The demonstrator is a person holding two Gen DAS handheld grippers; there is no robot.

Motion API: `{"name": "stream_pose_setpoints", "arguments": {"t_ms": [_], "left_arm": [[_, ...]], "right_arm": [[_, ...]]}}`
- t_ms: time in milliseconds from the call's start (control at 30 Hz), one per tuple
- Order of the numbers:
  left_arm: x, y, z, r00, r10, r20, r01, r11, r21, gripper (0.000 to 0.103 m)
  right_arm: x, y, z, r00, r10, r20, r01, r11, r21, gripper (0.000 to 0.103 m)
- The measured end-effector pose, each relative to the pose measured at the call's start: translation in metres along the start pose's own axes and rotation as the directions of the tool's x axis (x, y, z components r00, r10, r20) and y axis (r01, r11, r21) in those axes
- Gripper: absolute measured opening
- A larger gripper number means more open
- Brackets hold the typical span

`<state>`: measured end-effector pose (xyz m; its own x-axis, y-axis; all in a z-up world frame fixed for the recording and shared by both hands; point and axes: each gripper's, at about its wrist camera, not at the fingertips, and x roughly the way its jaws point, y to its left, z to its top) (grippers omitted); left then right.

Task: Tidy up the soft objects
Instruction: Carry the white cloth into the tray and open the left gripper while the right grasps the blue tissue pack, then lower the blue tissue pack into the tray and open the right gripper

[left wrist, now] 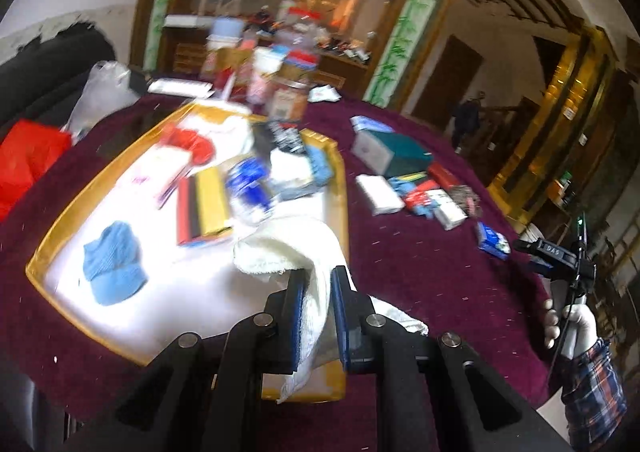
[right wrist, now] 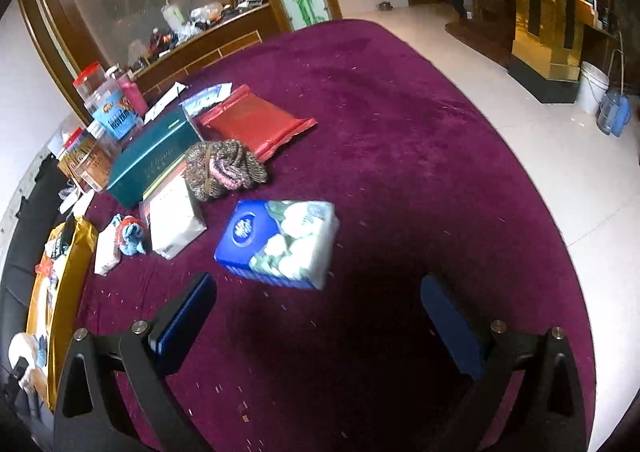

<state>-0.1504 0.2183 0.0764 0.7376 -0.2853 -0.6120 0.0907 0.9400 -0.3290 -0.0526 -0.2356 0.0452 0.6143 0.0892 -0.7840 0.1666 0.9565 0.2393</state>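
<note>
My left gripper (left wrist: 317, 277) is shut on a white towel (left wrist: 296, 248), which drapes over the near right corner of the yellow-rimmed tray (left wrist: 340, 188). A blue knitted cloth (left wrist: 114, 262) lies in the tray's near left part. My right gripper (right wrist: 316, 292) is open and empty above the purple tablecloth (right wrist: 400, 172), just short of a blue tissue pack (right wrist: 280, 242). A brown and pink knitted piece (right wrist: 224, 168) lies beyond the pack. The right gripper also shows at the right edge of the left wrist view (left wrist: 560, 258), held by a gloved hand.
The tray holds a bottle (left wrist: 248, 188), a yellow and red box (left wrist: 204, 208), red cloth (left wrist: 192, 140) and other items. On the table are a green box (right wrist: 152, 160), a red packet (right wrist: 256, 124), white packs (right wrist: 172, 220) and jars (right wrist: 116, 108). The table edge curves at the right.
</note>
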Motion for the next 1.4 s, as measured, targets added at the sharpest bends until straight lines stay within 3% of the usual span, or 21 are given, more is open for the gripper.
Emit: {"name": "stream_pose_setpoints", "arguments": {"t_ms": [200, 367, 400, 433, 467, 500, 567, 667, 733, 800, 867, 933, 1100, 1233, 1400], "left_arm": [[0.009, 0.025, -0.011, 0.995, 0.082, -0.051, -0.083, 0.996, -0.030, 0.013], [0.026, 0.039, -0.018, 0.977, 0.180, -0.111, -0.184, 0.983, -0.024, 0.013], [0.029, 0.040, -0.019, 0.971, 0.212, -0.113, -0.214, 0.977, -0.006, 0.013], [0.030, 0.039, -0.019, 0.965, 0.238, -0.112, -0.238, 0.971, 0.015, 0.014], [0.032, 0.038, -0.020, 0.958, 0.264, -0.113, -0.262, 0.964, 0.037, 0.014], [0.034, 0.037, -0.020, 0.952, 0.282, -0.115, -0.278, 0.959, 0.047, 0.018], [0.035, 0.039, -0.020, 0.944, 0.307, -0.117, -0.302, 0.951, 0.061, 0.036], [0.030, 0.044, -0.020, 0.950, 0.289, -0.119, -0.286, 0.957, 0.041, 0.052], [0.020, 0.046, -0.018, 0.956, 0.273, -0.110, -0.272, 0.962, 0.023, 0.067], [0.008, 0.046, -0.016, 0.965, 0.247, -0.092, -0.248, 0.969, 0.001, 0.070], [-0.009, 0.045, -0.012, 0.973, 0.224, -0.055, -0.225, 0.974, -0.010, 0.072], [-0.024, 0.046, -0.010, 0.977, 0.215, -0.016, -0.215, 0.976, -0.022, 0.075], [-0.057, 0.072, -0.010, 0.987, 0.151, 0.054, -0.141, 0.979, -0.147, 0.075], [-0.070, 0.100, -0.015, 0.986, 0.155, 0.065, -0.137, 0.964, -0.226, 0.075], [-0.081, 0.135, -0.025, 0.983, 0.168, 0.069, -0.140, 0.945, -0.296, 0.075]], "right_arm": [[0.039, 0.017, 0.017, 0.993, -0.052, -0.102, 0.053, 0.999, 0.003, 0.102], [0.054, 0.039, 0.019, 0.984, -0.145, -0.102, 0.136, 0.987, -0.086, 0.102], [0.056, 0.043, 0.019, 0.982, -0.166, -0.094, 0.155, 0.982, -0.111, 0.094], [0.054, 0.046, 0.018, 0.980, -0.182, -0.076, 0.171, 0.976, -0.134, 0.078], [0.053, 0.047, 0.019, 0.980, -0.186, -0.070, 0.175, 0.974, -0.146, 0.078], [0.050, 0.046, 0.019, 0.984, -0.164, -0.074, 0.153, 0.979, -0.138, 0.078], [0.040, 0.045, 0.018, 0.987, -0.151, -0.053, 0.143, 0.982, -0.127, 0.077], [0.014, 0.051, 0.017, 0.994, -0.108, -0.006, 0.106, 0.987, -0.120, 0.077], [-0.007, 0.067, 0.015, 1.000, -0.016, 0.003, 0.017, 0.990, -0.140, 0.077], [-0.024, 0.099, 0.010, 0.997, 0.078, -0.009, -0.078, 0.976, -0.203, 0.078], [-0.035, 0.133, 0.001, 0.989, 0.147, -0.029, -0.149, 0.949, -0.278, 0.078], [-0.040, 0.180, -0.014, 0.971, 0.223, -0.085, -0.238, 0.898, -0.370, 0.078], [-0.030, 0.284, -0.064, 0.932, 0.289, -0.218, -0.361, 0.761, -0.539, 0.078], [-0.019, 0.336, -0.093, 0.921, 0.274, -0.276, -0.388, 0.684, -0.618, 0.078], [-0.002, 0.380, -0.120, 0.941, 0.179, -0.287, -0.335, 0.615, -0.714, 0.078]]}}
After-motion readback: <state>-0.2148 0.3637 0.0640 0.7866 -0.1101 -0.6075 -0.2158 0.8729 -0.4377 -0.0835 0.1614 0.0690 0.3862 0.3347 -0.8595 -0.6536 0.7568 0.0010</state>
